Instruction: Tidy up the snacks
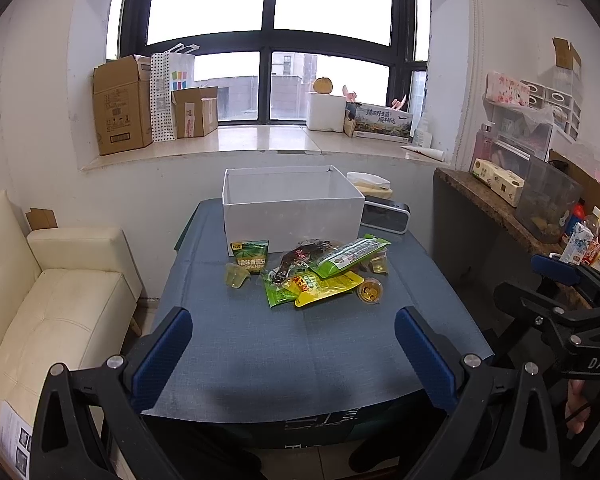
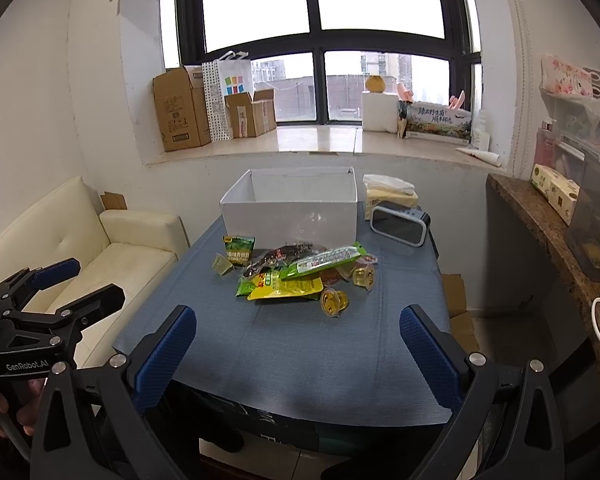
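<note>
box interior (image 1: 284,184) hidden, packet print (image 1: 251,263) unreadable

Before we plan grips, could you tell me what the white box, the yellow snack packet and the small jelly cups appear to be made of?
White box: probably matte cardboard, with thin flat walls and crisp edges. Yellow snack packet: glossy plastic film, judging by its sheen and wrinkles. Jelly cups: seemingly clear rigid plastic, with yellow contents showing through.

We are seeing a cream sofa (image 1: 60,304) standing left of the bench (image 1: 300,344), cardboard boxes (image 1: 120,106) and a dotted gift bag (image 1: 168,92) sitting on the windowsill (image 1: 260,140), and a clock (image 2: 400,223) resting beside a tissue pack (image 2: 388,192).
</note>
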Available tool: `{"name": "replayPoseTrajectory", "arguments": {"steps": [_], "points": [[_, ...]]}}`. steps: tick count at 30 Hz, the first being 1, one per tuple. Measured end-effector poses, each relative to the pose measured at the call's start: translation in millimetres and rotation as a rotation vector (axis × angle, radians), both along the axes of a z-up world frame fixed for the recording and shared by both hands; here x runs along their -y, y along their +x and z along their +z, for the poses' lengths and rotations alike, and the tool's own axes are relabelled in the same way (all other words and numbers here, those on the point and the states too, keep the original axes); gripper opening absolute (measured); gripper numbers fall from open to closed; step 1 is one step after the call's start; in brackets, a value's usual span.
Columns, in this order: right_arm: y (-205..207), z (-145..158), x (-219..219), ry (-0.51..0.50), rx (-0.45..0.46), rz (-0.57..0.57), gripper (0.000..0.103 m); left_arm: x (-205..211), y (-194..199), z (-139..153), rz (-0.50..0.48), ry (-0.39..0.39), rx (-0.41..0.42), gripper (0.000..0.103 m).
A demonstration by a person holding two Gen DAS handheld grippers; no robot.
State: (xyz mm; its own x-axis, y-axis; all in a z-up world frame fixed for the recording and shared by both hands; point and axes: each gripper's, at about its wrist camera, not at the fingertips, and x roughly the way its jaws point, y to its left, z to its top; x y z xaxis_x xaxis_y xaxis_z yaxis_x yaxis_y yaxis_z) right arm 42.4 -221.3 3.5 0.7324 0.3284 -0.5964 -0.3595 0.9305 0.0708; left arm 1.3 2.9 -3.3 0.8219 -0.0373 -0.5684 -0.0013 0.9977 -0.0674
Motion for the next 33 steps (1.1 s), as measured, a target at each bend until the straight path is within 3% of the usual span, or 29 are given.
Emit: {"name": "replayPoseTrajectory", "arguments": {"steps": [9,19,28,33], "points": [[31.5,-23.1,-0.5,0.028,-0.046,-0.014,0.103,-3.4,23.9,-13.0,-0.018,-0.004,0.007,0.103],[122.2,-76.2,0.3,0.108,-0.215,-0.058,0.103,-8.0,72.3,-51.8,-0.037,0.008,-0.071,0.103],[206.3,-130.1,-26.0,0.123,-0.341,-0.077,0.103,-13.9,116.5,-79.4,-0.037,0.026,-0.124,0.103],[243.7,-156.4,-33.9,0.186,-0.395,-0.109,0.103,-20.4,134.6,-94.4,-0.034,0.019,-0.155,0.103]]}}
